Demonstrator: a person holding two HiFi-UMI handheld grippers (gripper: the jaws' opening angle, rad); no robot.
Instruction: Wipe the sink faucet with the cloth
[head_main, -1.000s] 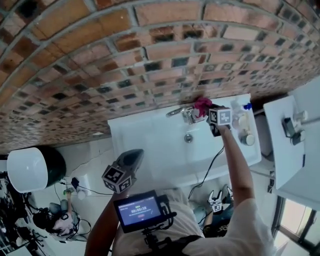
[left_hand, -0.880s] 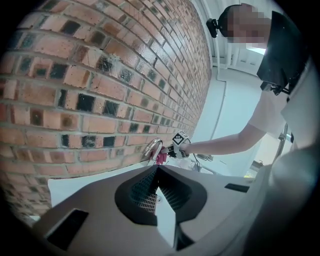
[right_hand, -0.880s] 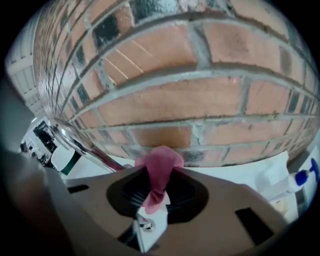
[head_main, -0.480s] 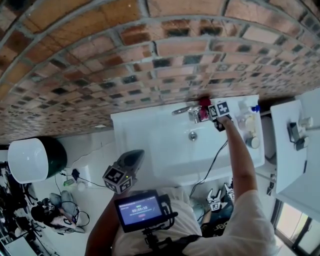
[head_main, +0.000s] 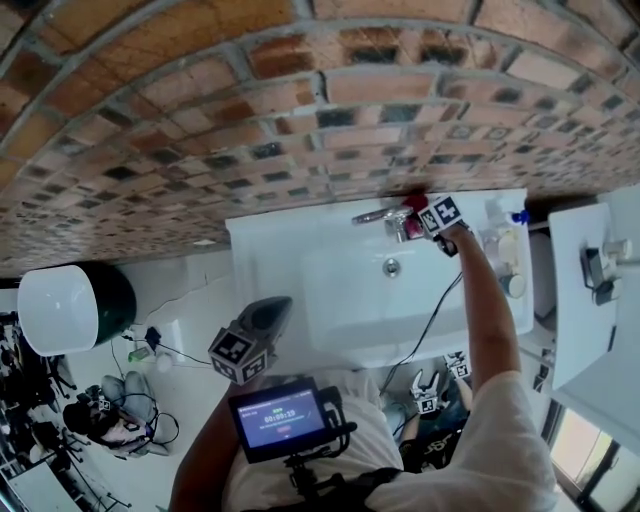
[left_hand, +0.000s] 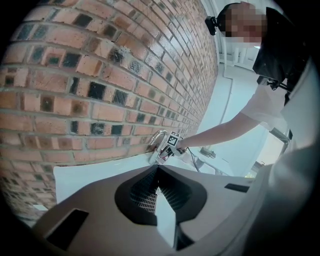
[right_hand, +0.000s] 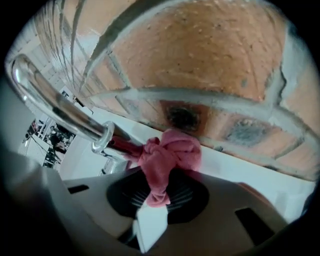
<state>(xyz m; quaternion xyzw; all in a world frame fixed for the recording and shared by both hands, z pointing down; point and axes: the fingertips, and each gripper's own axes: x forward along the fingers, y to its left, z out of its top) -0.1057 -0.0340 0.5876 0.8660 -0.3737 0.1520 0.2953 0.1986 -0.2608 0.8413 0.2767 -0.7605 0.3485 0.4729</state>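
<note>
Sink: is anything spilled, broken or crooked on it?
Nothing stands out. The sink looks whole with no spill showing, the faucet sits at its back edge, and the pink cloth, bunched in the right gripper, is pressed against the faucet.

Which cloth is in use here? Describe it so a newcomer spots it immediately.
Start at the brick wall, drop to the white sink below it, and find the chrome faucet at the sink's back edge. The cloth is the bunched wad against that faucet, pinched in the right tool; it is the only pink, soft thing among white and metal fixtures.
</note>
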